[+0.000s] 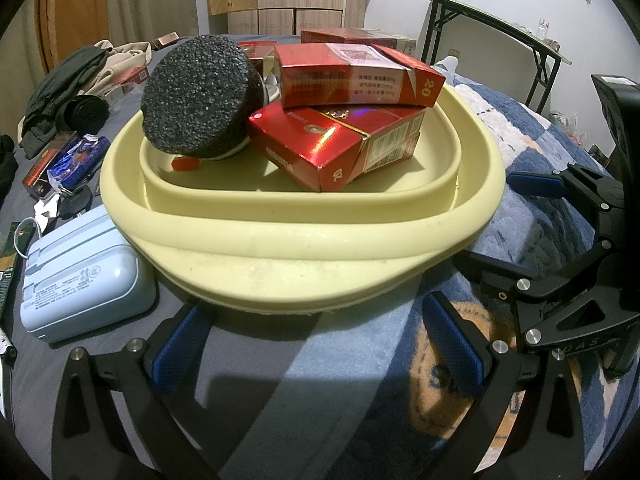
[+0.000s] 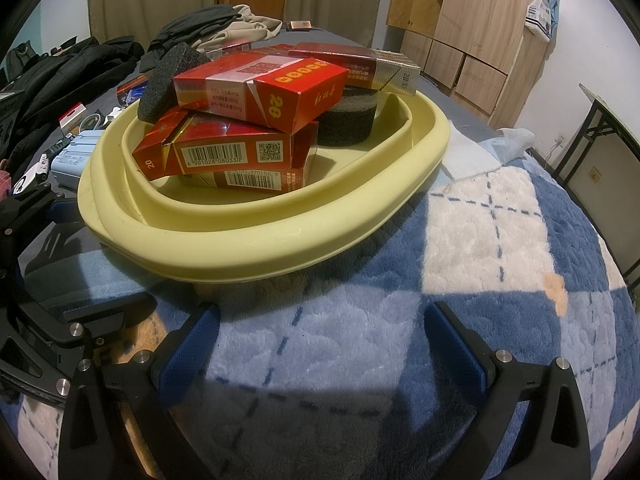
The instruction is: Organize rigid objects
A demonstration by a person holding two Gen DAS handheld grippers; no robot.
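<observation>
Nearest, left gripper [image 1: 316, 344] and right gripper [image 2: 320, 340] both spread wide, empty, above the blue plaid blanket [image 2: 460, 240]. Beyond, yellow basin [image 1: 280, 240] holding stacked red cartons [image 2: 240, 140] marked "20", barcode 6 901028 080330, plus a tilted black sponge [image 1: 196, 92]. Small print illegible.

red boxes [image 2: 256, 88] in basin: 4 | black foam discs [image 1: 196, 96]: 2 | yellow basin [image 1: 304, 236]: 1 | power bank [image 1: 84, 276]: 1
</observation>
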